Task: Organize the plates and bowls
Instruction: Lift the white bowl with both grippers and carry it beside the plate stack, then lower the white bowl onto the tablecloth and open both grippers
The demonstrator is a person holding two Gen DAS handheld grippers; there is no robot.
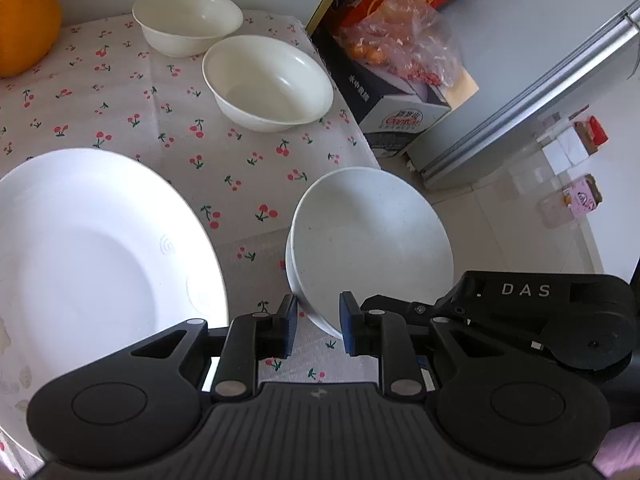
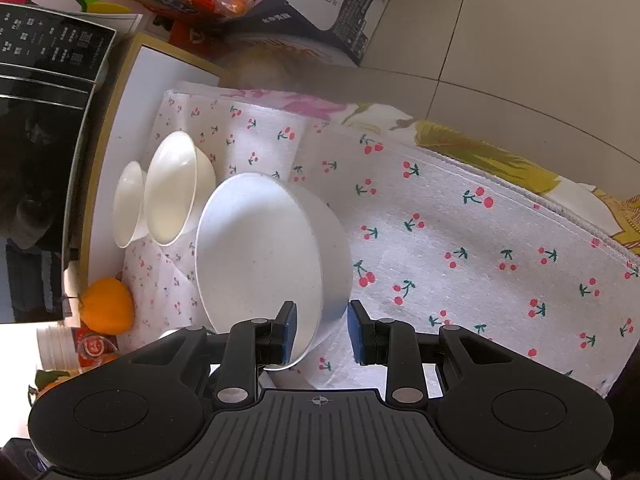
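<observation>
Left wrist view: the left gripper (image 1: pixel 318 326) has its pads either side of the big white bowl (image 1: pixel 370 240) rim at the table's corner, though I can't tell if they're actually pinching; a plate (image 1: pixel 100 248) sits just beside. Right wrist view: the right gripper (image 2: pixel 322 332) straddles the bowl's (image 2: pixel 260 252) wall, right pad clearly off it. Looks like glazed ceramic, so probably heavy, slick and chippable; grab the rim.

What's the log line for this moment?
bowl tilted over cloth | left gripper shut on bowl | right gripper astride rim, grip unclear | plate, cream bowls aside
</observation>
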